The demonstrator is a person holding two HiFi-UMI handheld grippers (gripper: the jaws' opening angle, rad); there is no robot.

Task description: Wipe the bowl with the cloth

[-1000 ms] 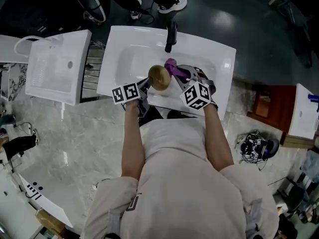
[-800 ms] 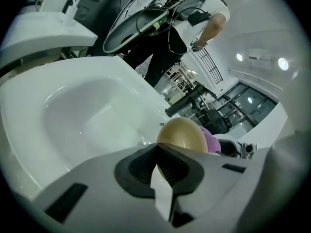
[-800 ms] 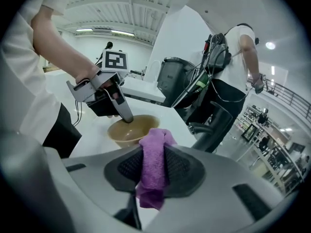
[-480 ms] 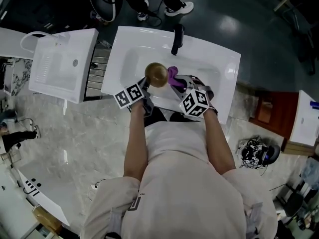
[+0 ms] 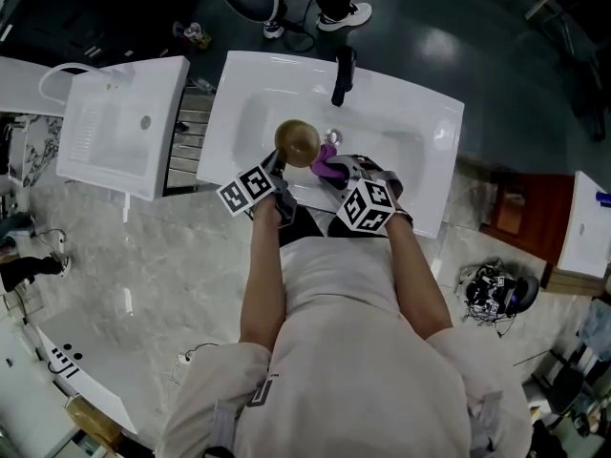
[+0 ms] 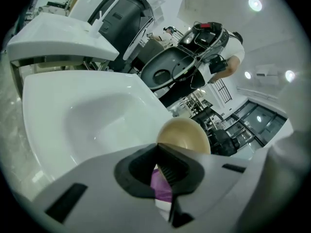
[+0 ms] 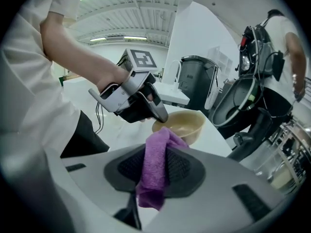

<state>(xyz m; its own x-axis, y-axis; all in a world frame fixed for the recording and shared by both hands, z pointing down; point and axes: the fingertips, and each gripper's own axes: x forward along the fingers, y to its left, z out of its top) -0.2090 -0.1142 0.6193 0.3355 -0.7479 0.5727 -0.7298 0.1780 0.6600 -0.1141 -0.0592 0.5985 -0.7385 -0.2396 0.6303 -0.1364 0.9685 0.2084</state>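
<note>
In the head view a tan bowl hangs over the white sink. My left gripper is shut on its near rim. The left gripper view shows the bowl just past the closed jaws of the left gripper, with a bit of purple cloth below them. My right gripper is shut on the purple cloth, which lies against the bowl's right side. In the right gripper view the cloth sticks up between the jaws of the right gripper, right in front of the bowl.
A black faucet stands at the sink's far edge, and the drain is beside the bowl. A second white basin sits to the left. Someone's feet stand beyond the sink. Marble floor lies around me.
The cloth in my right gripper has moved from the bowl's far right side down to its near right side. The bowl has shifted slightly left, still held.
</note>
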